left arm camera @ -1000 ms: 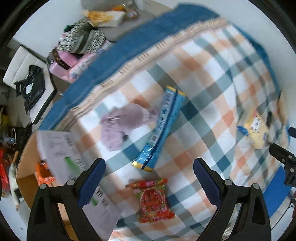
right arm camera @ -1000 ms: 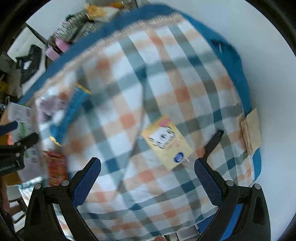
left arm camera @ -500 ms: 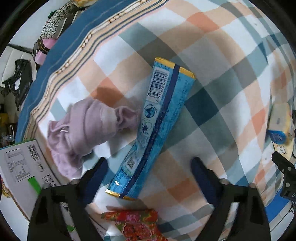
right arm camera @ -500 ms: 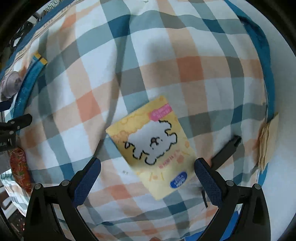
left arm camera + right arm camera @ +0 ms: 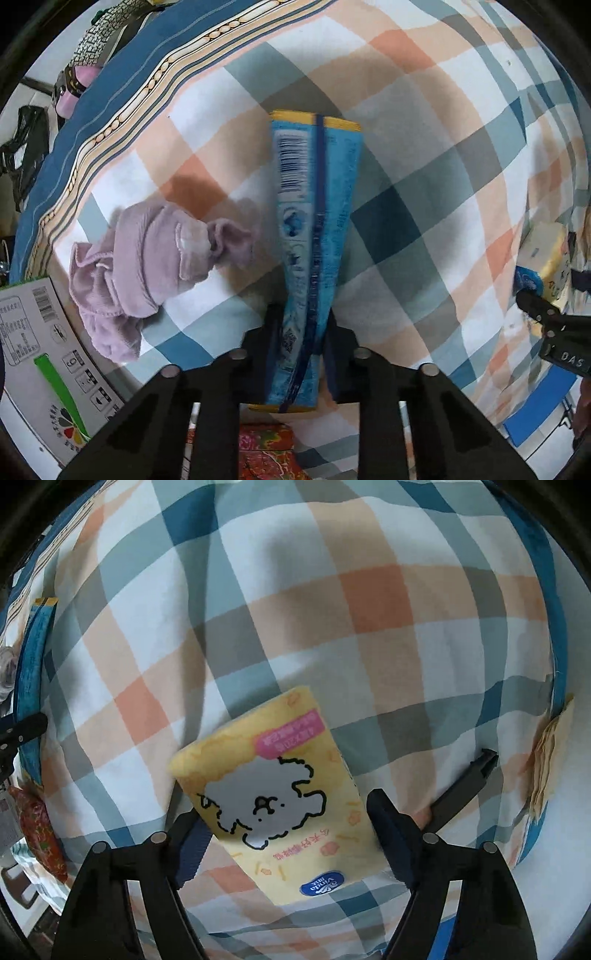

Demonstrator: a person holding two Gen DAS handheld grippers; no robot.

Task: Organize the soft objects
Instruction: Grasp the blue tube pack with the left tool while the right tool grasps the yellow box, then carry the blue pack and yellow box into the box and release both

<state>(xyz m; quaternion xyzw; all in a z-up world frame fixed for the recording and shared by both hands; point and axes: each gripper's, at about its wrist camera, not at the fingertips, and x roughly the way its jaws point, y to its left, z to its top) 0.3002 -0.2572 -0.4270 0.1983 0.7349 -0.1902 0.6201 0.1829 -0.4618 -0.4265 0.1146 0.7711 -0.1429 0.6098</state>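
Observation:
A long blue packet (image 5: 314, 229) lies on the plaid sheet (image 5: 424, 155), and my left gripper (image 5: 301, 314) is shut on its near end. A crumpled lilac cloth (image 5: 147, 266) lies just left of the packet. In the right wrist view a yellow tissue pack (image 5: 280, 805) with a white dog drawing sits between the jaws of my right gripper (image 5: 280, 806). Those jaws are closing, and both pads (image 5: 380, 812) touch the pack's sides. The same pack (image 5: 543, 251) shows at the right edge of the left wrist view.
A cardboard box (image 5: 40, 354) stands at the bed's left edge. A red floral packet (image 5: 262, 454) lies below the left gripper. A black clip-like object (image 5: 465, 786) and a tan paper stack (image 5: 550, 753) lie right of the tissue pack. Clutter sits beyond the blue blanket (image 5: 122, 85).
Both grippers came down close to the sheet. The left jaws went from wide apart to shut on the blue packet. The right jaws narrowed onto the yellow tissue pack.

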